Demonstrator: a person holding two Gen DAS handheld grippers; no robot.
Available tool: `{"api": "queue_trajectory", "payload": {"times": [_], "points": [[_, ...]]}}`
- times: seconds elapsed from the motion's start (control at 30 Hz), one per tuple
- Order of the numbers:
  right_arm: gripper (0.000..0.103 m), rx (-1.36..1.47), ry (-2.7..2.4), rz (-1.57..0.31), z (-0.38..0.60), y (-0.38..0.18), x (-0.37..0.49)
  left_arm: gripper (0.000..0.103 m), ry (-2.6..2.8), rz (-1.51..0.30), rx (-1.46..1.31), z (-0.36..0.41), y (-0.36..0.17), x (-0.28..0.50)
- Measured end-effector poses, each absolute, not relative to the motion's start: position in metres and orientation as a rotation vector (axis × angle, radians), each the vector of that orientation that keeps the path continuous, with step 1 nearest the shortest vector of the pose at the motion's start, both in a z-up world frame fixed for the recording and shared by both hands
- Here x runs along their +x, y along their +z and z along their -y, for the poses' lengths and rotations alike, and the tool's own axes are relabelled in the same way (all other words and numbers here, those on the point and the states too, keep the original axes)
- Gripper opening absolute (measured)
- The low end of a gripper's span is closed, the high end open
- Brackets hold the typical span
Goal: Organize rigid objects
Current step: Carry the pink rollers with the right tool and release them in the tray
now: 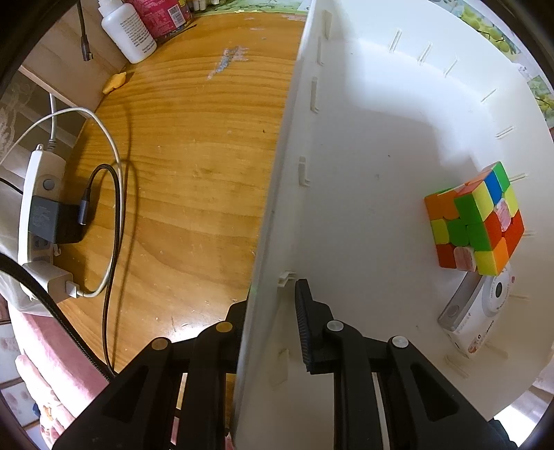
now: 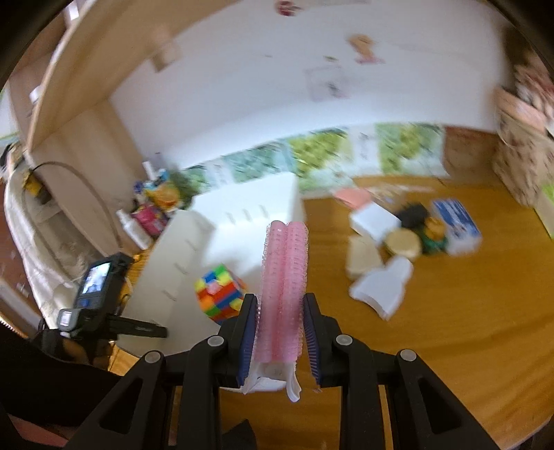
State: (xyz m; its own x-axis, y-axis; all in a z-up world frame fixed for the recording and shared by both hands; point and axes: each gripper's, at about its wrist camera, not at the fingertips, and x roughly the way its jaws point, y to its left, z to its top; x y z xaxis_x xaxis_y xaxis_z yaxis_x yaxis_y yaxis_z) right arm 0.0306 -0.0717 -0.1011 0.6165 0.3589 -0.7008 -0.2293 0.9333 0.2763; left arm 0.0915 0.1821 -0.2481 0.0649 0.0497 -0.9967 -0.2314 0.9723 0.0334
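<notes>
My left gripper (image 1: pixel 271 304) points straight down and is shut on the left wall of a white plastic bin (image 1: pixel 277 194), one finger outside, one inside. Inside the bin lie a multicoloured puzzle cube (image 1: pixel 474 219) and a small white toy camera (image 1: pixel 479 316) against the right wall. My right gripper (image 2: pixel 281 311) is shut on a pair of pink hair rollers (image 2: pixel 284 277) that stick forward between its blue pads, above the table and near the bin (image 2: pixel 249 207). The cube (image 2: pixel 220 294) shows in the bin below them. The left gripper (image 2: pixel 114 311) appears at the bin's left wall.
On the wooden table right of the bin lie white boxes (image 2: pixel 372 221), a white bottle (image 2: pixel 381 287), a round tin (image 2: pixel 403 242) and a blue-white box (image 2: pixel 457 226). A power strip with chargers and cables (image 1: pixel 45 221) and a white bottle (image 1: pixel 126 33) lie left of the bin.
</notes>
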Motion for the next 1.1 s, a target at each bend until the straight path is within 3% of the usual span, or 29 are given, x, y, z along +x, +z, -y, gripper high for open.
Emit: {"api": "queue_trajectory", "payload": {"times": [0.93,0.97,1.07,1.1], "points": [[0.029,-0.012,0.557,-0.881,-0.037,-0.127,0.062,0.023,0.097,-1.485,-0.072,-0.204,-0.248,0.101],[0.033,-0.012,0.558,-0.882,-0.038,-0.128,0.062,0.023,0.094,-1.485,-0.071,-0.205,-0.248,0.101],[0.059,-0.006,0.537,-0.881,-0.037,-0.129,0.063,0.023,0.096,-1.479,-0.055,-0.203,-0.247,0.097],[0.059,-0.003,0.531,-0.871,-0.036,-0.128,0.062,0.023,0.1,-1.476,-0.045,-0.2,-0.247,0.097]]}}
